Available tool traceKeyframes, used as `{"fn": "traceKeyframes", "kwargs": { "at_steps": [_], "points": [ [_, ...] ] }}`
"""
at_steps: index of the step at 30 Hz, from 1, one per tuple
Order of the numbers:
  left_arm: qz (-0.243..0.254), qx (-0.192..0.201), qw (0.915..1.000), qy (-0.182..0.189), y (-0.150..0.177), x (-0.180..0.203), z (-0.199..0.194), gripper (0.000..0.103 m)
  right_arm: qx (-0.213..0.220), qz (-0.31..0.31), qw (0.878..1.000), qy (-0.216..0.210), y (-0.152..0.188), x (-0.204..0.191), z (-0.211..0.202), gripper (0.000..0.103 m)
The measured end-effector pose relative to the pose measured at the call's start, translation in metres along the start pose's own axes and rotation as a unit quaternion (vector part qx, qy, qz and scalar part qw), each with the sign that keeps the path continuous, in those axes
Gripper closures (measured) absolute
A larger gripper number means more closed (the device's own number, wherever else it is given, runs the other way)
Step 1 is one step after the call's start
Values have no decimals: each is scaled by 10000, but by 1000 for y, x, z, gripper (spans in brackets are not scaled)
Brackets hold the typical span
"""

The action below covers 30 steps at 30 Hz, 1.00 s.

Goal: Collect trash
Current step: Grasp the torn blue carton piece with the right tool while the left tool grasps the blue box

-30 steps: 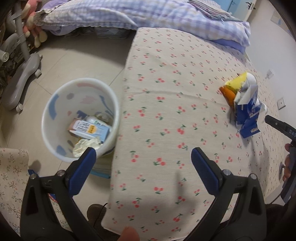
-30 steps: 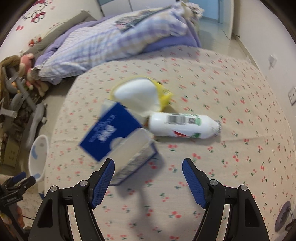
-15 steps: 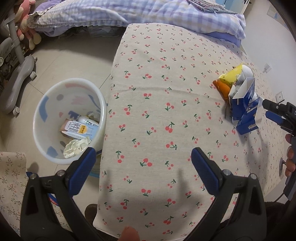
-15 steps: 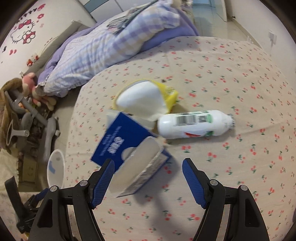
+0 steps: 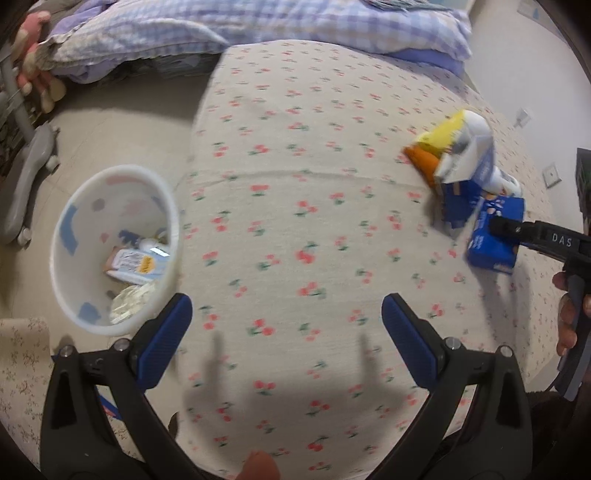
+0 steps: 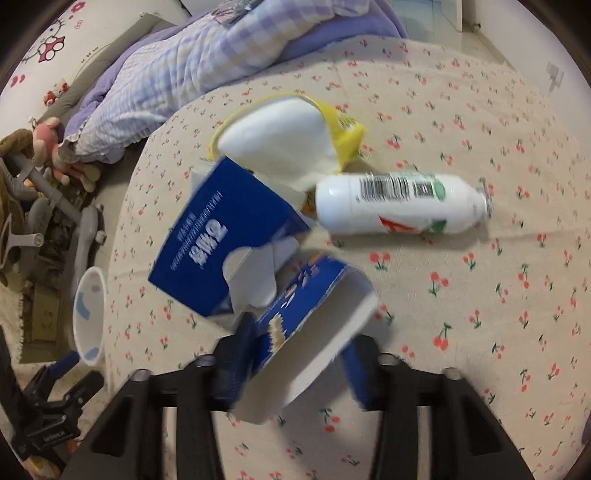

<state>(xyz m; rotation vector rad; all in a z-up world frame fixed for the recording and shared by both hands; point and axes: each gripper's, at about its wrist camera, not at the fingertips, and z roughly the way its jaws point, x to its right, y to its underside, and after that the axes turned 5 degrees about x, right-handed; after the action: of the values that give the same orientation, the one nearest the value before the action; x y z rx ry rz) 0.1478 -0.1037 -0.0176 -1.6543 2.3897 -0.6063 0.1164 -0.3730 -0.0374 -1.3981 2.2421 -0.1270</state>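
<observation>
Right gripper closed on the near end of an open blue carton, jaws just drawn in from wide, pads pressing its two sides, cardboard mouth squashed between them. Carton lying on the cherry-print bed cover, long axis running from the jaws up and away toward the other litter, open white-lined end facing the camera. Seen from the left wrist as a blue block pinched at the tip of the black gripper near the right edge.

Just beyond it a second, larger blue box, torn flaps up, tilted, its long side angled toward upper right. Behind that a yellow-and-white wrapper, bulging. Beside the boxes a white bottle on its side, long axis across the view, neck pointing right, barcode up; touching or nearly touching the larger box, hard to say which.

Left gripper hovering over the cover's near edge, jaws spread wide, nothing between them. White waste bin on the floor just beside the bed, left of those jaws, upright, with a small carton and crumpled paper inside. Checked quilt heaped at the far end of the bed. A person's fingers on the right gripper's handle.
</observation>
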Motion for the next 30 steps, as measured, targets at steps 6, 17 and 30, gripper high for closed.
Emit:
{"fn": "traceKeyframes", "kwargs": {
  "at_steps": [6, 17, 30],
  "points": [
    [268, 84, 9986, 456, -16, 42, 7, 1, 204, -21, 9998, -40, 5, 14, -21, 74],
    [916, 731, 9909, 662, -49, 111, 21, 23, 669, -213, 9969, 365, 7, 42, -55, 75],
    [1660, 912, 9815, -280, -48, 159, 46, 38, 551, -48, 9973, 489, 11, 79, -57, 75]
  ]
}}
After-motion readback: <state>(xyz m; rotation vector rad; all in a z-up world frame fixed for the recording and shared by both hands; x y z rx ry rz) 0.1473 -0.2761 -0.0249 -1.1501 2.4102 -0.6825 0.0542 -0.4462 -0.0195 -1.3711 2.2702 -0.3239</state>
